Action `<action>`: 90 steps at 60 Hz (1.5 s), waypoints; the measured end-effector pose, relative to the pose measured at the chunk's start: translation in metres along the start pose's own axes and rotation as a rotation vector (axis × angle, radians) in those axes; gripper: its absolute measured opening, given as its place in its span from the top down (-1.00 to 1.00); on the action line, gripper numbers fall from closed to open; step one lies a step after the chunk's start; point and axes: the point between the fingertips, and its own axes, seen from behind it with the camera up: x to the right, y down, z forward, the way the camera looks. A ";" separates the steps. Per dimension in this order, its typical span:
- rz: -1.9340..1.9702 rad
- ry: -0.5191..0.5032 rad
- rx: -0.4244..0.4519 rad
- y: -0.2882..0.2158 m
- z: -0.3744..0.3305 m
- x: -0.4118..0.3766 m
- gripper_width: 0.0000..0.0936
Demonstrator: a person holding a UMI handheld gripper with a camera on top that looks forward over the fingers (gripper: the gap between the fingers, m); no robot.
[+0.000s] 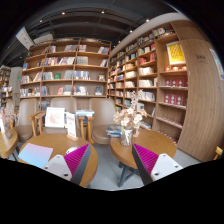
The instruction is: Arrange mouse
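No mouse shows in this view. My gripper (111,162) is held high and level, looking across a library room. Its two fingers with magenta pads (75,160) stand wide apart with nothing between them. Beyond the left finger lies a wooden table (58,147) with a white sheet or device (36,154) on it. Beyond the right finger stands a round wooden table (150,143) that bears a vase of flowers (128,122).
Wooden bookshelves (65,70) line the back wall and the right wall (150,75). Wooden chairs (84,127) stand behind the left table. A white standing card (55,117) is on that table. Grey floor (108,165) runs between the two tables.
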 end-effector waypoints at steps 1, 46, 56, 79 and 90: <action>-0.004 0.001 0.001 0.000 0.000 0.000 -0.83; -0.094 -0.087 -0.147 0.078 0.012 -0.041 -0.83; -0.105 -0.112 -0.175 0.096 0.011 -0.059 -0.84; -0.145 -0.214 -0.212 0.124 0.020 -0.131 -0.83; -0.154 -0.267 -0.245 0.137 0.032 -0.168 -0.82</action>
